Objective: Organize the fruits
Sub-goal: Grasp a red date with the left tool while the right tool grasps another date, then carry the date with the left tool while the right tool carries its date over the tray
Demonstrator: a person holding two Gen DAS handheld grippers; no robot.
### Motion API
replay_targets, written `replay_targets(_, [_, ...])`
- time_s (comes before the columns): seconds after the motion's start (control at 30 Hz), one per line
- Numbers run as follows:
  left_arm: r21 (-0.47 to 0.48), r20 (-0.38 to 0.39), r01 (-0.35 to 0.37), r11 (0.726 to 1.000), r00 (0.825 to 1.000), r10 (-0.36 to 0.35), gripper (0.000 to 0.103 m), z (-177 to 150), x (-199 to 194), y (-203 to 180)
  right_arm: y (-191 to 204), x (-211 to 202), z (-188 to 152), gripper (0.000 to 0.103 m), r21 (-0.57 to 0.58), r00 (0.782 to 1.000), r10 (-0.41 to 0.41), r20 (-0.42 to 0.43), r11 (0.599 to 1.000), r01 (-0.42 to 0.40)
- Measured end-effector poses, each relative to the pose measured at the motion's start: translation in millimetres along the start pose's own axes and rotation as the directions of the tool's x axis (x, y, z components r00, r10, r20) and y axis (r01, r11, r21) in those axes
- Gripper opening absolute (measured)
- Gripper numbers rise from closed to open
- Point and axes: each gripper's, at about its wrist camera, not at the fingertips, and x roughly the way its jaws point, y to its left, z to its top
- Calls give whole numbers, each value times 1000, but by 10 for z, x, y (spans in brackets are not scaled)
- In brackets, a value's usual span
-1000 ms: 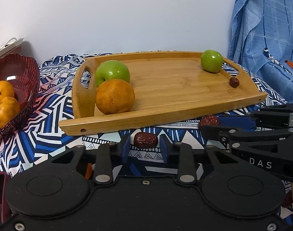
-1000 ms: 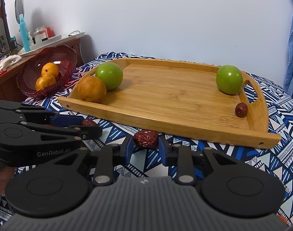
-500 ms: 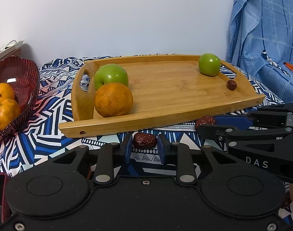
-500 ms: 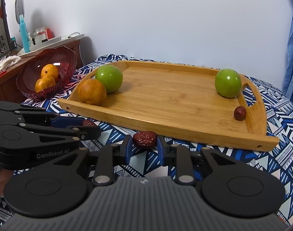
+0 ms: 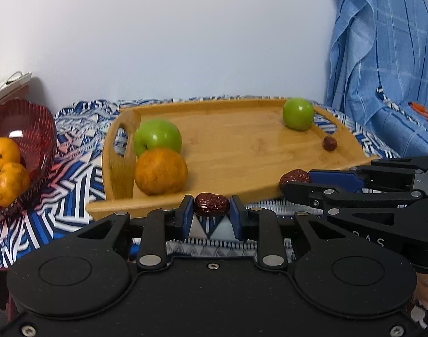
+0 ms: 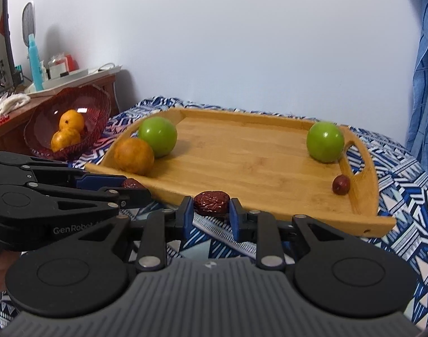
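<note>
My left gripper [image 5: 211, 210] is shut on a wrinkled red date [image 5: 211, 204], held above the patterned cloth in front of the wooden tray [image 5: 242, 151]. My right gripper [image 6: 211, 209] is shut on another red date [image 6: 211, 202]; it shows from the side in the left wrist view [image 5: 294, 177]. The left gripper also appears in the right wrist view [image 6: 131, 185]. On the tray lie two green apples [image 6: 157, 136] [image 6: 325, 141], an orange [image 6: 133, 156] and a small red date [image 6: 341, 184].
A red bowl [image 6: 98, 112] with oranges [image 6: 70, 120] sits left of the tray, by a cluttered wooden shelf [image 6: 45, 90]. A blue plaid cloth [image 5: 382, 70] hangs at the right. A blue patterned cloth [image 6: 396, 191] covers the surface.
Both grippers have risen a little with their dates, so the tray sits lower and farther in view. Both stay shut.
</note>
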Motion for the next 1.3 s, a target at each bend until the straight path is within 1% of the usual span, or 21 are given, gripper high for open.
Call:
replay_targets(0.2, [11,47,11,1000,999,-12,26,182,-13,-21,-143,9,158,31,27,998,-42,42,999,41])
replay_targets(0.3, [15,57,2,1000,998,-3,26,267,37,-64,-244,8,245,31,40,996,-70,62,997,68])
replay_targets(0.4, [5,45,-20,1000,999,19,26,335,138,-118,-380,16,316,31,74,993,-100,69,993,95])
replay_targets(0.53, [-58,3,-23,998,1000,24,26,409,311,-144,-534,82,362,31,110,989,-137,56,985,130])
replay_targets(0.6, [-73,-12,-34,997,999,33,26,450,385,-172,-607,128,369,31,138,988,-150,46,980,142])
replay_targets(0.7, [-70,-24,-56,996,998,55,26,491,488,-205,-679,224,383,31,175,989,-145,25,975,138])
replay_targets(1.0, [-80,-83,-132,988,989,125,26,587,815,-233,-755,419,334,31,205,990,-143,-22,968,144])
replay_targets(1.13, [-63,-94,-153,986,985,147,26,576,902,-257,-800,467,328,31,221,990,-134,-35,965,138])
replay_targets(1.2, [-45,-88,-165,985,983,160,26,577,933,-286,-811,487,325,31,223,991,-130,-41,965,136])
replay_targets(1.3, [-38,-88,-165,986,983,161,26,584,972,-298,-819,518,317,31,227,991,-127,-50,965,135])
